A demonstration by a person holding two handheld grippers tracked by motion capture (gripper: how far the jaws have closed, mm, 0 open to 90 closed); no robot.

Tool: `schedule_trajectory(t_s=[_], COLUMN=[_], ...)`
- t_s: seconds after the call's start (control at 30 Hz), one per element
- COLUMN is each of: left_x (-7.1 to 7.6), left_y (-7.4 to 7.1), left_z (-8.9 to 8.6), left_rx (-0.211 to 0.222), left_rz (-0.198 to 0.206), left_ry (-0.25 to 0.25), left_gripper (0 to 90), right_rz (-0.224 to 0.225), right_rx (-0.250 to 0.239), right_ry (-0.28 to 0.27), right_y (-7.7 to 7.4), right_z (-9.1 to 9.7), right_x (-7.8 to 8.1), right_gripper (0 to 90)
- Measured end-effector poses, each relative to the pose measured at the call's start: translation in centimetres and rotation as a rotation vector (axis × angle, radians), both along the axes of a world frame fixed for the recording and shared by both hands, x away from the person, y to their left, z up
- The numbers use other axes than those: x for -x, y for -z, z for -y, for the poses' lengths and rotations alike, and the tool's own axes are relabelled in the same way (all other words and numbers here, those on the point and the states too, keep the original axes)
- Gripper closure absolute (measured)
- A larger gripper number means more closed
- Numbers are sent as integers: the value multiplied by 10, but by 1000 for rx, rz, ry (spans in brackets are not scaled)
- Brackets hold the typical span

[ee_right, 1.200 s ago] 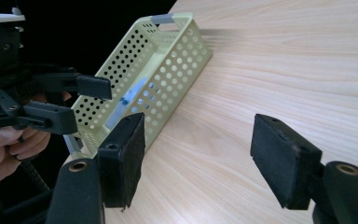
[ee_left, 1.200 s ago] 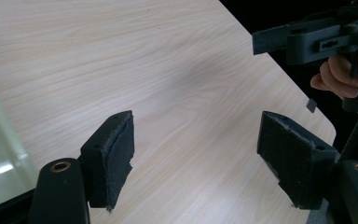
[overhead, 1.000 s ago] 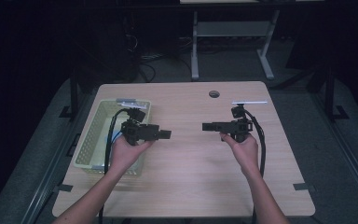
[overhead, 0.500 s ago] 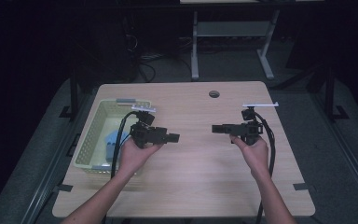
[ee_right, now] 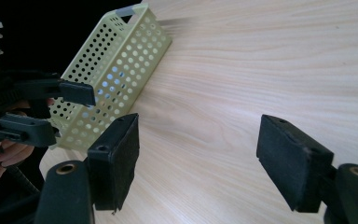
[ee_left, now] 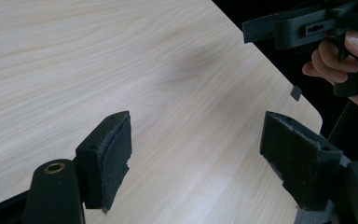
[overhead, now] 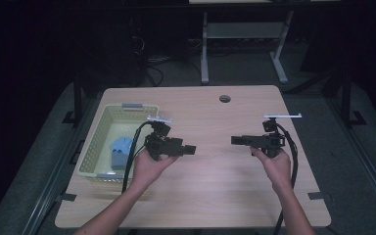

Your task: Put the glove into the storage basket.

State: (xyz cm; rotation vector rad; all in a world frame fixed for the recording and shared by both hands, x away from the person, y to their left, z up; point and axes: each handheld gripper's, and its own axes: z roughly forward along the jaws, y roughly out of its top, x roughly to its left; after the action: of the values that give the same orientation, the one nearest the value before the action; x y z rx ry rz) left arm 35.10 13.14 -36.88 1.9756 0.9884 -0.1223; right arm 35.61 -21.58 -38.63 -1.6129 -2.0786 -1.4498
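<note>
My left gripper (overhead: 190, 149) hangs over the wooden table (overhead: 210, 196) just right of a yellow-green perforated basket (overhead: 92, 147). Its jaws point right and stand open and empty (ee_left: 196, 158). My right gripper (overhead: 235, 140) is held over the right half of the table. It points left at the other gripper, open with nothing between its pads (ee_right: 198, 158). A blue object (overhead: 120, 149) lies in the basket. In the right gripper view, the basket (ee_right: 116, 70) and the left gripper (ee_right: 74, 115) appear at the left.
A round cable hole (overhead: 224, 98) sits near the table's far edge. Bare wood lies between and in front of the grippers. Dark floor, cables and a white table frame (overhead: 205, 58) lie beyond the table. Black cables trail from both grippers.
Both grippers have shifted to the right and slightly toward the person. The left one has moved off the basket's side. Both remain open.
</note>
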Motion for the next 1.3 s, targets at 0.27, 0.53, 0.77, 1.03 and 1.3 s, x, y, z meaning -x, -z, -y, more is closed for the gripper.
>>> schedule_trajectory(t_s=[0.27,0.53,0.77,1.03,1.3], left_x=[6,11,16,24,34], left_y=[5,11,16,23,35], left_z=[7,13,19,26,28], left_rx=[-13,2,8,-4,-4], left_rz=[9,4,6,14,14], left_ry=[15,27,36,58,62], left_gripper=[237,237,237,237,238], right_rz=[-15,-33,-41,-57,-66], right_rx=[5,12,14,20,16], right_ry=[19,37,43,45,58], right_y=[9,18,23,33,44], right_z=[12,26,34,42,51], right_x=[5,12,16,26,36], right_gripper=[291,288,286,286,288])
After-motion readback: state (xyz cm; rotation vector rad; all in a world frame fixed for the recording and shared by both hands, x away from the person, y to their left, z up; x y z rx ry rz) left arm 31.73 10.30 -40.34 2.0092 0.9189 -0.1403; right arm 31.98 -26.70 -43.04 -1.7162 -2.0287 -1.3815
